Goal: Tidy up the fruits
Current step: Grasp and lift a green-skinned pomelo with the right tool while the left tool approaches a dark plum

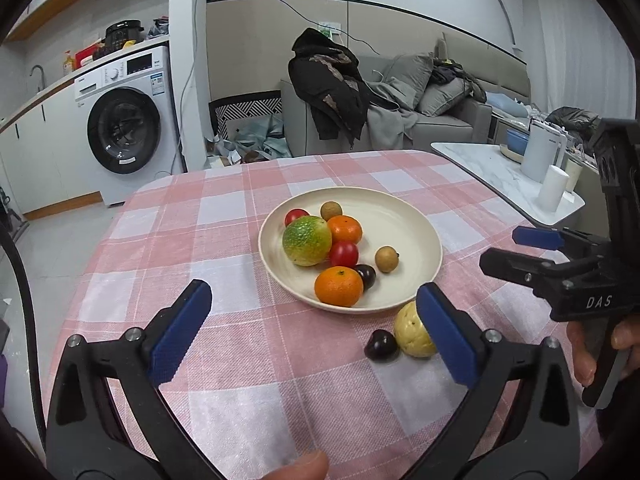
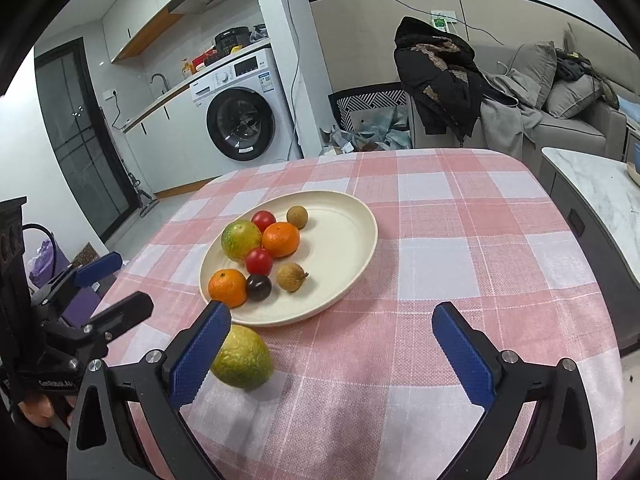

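A cream plate (image 1: 404, 236) (image 2: 340, 240) on the pink checked tablecloth (image 1: 224, 224) holds a green passion fruit (image 1: 307, 241), two mandarins (image 1: 339, 286), two cherry tomatoes (image 1: 344, 253), two longans (image 1: 387, 259) and a dark cherry (image 1: 365, 276). Off the plate, near its front rim, lie a yellow-green fruit (image 1: 412, 336) (image 2: 243, 357) and a second dark cherry (image 1: 381, 345). My left gripper (image 1: 316, 334) stands open with nothing between its fingers; its right pad is beside the yellow fruit. My right gripper (image 2: 332, 354) is open too, its left pad next to that fruit.
A white marble side table (image 1: 496, 178) with a kettle (image 1: 540, 152) and a cup stands at the right. Behind the table are a grey sofa (image 1: 440, 120) with clothes and a washing machine (image 1: 124, 128). The table's edge falls off at the left.
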A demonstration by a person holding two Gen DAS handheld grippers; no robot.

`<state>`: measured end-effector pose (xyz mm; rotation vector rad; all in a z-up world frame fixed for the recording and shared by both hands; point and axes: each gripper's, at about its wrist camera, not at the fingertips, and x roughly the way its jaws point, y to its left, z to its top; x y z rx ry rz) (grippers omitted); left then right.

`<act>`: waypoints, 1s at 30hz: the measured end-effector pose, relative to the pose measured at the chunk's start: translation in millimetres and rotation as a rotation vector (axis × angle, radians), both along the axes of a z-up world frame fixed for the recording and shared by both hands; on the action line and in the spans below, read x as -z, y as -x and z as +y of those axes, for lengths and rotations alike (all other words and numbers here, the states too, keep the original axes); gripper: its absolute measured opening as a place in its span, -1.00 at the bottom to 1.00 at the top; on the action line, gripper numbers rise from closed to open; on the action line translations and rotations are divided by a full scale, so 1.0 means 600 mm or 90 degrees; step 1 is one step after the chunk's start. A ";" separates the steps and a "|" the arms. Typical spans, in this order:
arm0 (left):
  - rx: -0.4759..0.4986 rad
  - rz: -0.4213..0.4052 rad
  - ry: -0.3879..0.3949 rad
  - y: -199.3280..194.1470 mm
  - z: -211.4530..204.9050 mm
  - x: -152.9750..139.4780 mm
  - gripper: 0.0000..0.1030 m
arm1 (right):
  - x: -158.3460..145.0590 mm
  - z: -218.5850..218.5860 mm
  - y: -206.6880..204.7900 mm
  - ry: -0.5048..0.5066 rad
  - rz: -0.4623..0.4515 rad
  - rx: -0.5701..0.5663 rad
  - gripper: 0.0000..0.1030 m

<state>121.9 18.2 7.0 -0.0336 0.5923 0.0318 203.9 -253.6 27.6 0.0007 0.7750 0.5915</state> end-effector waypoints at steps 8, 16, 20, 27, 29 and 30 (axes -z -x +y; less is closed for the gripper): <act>0.001 0.009 -0.003 0.017 -0.003 0.007 0.98 | 0.017 0.028 0.022 0.034 0.006 -0.043 1.00; 0.004 0.034 0.000 0.008 -0.001 0.031 0.98 | 0.030 0.038 0.028 0.052 0.016 -0.058 1.00; 0.009 0.037 -0.004 0.004 0.000 0.036 0.98 | 0.037 0.041 0.029 0.055 0.025 -0.059 1.00; -0.001 0.043 0.011 0.000 0.011 0.042 0.98 | 0.048 0.053 0.032 0.068 0.034 -0.068 1.00; -0.007 0.047 0.016 -0.003 0.014 0.045 0.98 | 0.050 0.055 0.033 0.069 0.037 -0.071 1.00; -0.009 0.049 0.017 -0.004 0.016 0.046 0.98 | 0.052 0.057 0.032 0.067 0.040 -0.073 1.00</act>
